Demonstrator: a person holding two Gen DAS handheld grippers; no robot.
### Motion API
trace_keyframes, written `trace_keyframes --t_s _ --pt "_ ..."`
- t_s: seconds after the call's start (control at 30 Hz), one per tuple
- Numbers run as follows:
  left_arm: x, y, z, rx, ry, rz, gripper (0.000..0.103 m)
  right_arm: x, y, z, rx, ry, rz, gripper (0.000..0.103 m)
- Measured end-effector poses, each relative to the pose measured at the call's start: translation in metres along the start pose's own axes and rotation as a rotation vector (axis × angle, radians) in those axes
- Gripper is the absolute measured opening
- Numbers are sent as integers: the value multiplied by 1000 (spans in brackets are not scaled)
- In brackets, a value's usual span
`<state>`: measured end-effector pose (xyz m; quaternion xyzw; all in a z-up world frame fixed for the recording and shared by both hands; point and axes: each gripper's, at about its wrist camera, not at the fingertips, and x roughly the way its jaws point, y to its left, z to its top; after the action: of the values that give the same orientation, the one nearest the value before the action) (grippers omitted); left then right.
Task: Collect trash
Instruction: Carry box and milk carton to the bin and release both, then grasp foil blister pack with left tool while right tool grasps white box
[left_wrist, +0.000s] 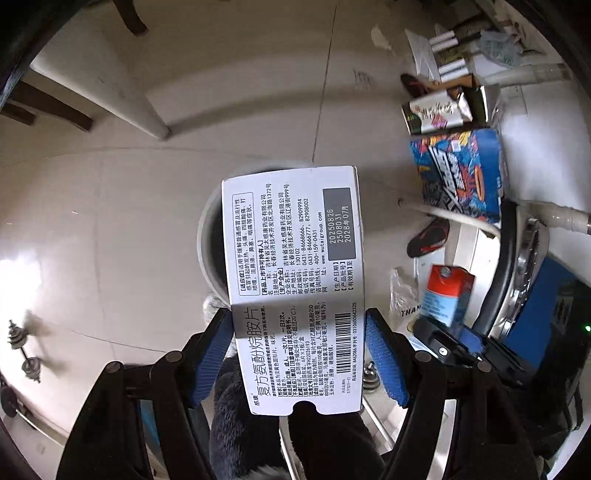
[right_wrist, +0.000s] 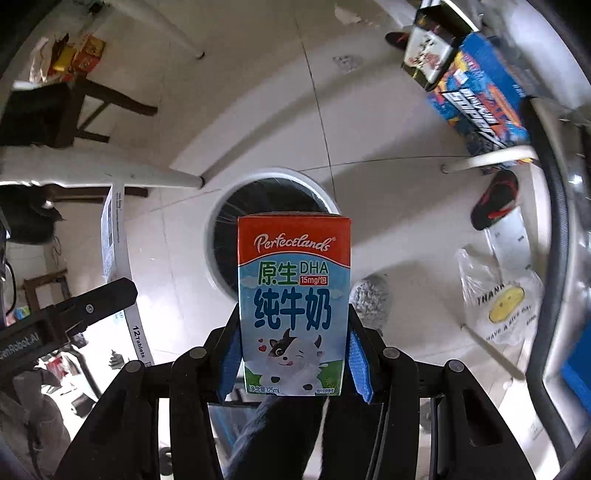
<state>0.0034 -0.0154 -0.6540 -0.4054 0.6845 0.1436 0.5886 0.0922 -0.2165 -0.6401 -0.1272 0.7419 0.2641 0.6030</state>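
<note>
Two tongs over bin (right_wrist: 271, 192), left tongs (left_wrist: 300, 354) pinching medicine box (left_wrist: 295, 288), right tongs (right_wrist: 293, 358) pinching milk carton (right_wrist: 293, 306)

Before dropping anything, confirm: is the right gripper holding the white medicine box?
No, the right gripper clamps a blue-and-red milk carton above the round white bin.

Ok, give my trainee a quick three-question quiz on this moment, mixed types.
1. True or false: the left gripper holds the milk carton.
2. What sits on the floor below both held items? A) bin B) chair C) shoe
3. Fill in: the right gripper is shut on the ____.

Key: 1 false, it holds the pill box; 2 A; 3 milk carton.
</note>
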Motion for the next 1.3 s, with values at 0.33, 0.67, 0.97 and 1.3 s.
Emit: trace_keyframes --t_s 0.33,0.67,0.97,1.3 --pt "29 34 5 -22 28 37 101 98 -1 16 -34 52 57 94" --pt "-4 38 -20 42 -113 328 101 89 5 11 -59 31 -104 103" --pt "-35 28 -40 53 -124 357 101 46 12 0 -50 20 -139 103" --pt "-122 5 -87 44 -143 349 101 -53 31 -29 -43 -18 -142 103"
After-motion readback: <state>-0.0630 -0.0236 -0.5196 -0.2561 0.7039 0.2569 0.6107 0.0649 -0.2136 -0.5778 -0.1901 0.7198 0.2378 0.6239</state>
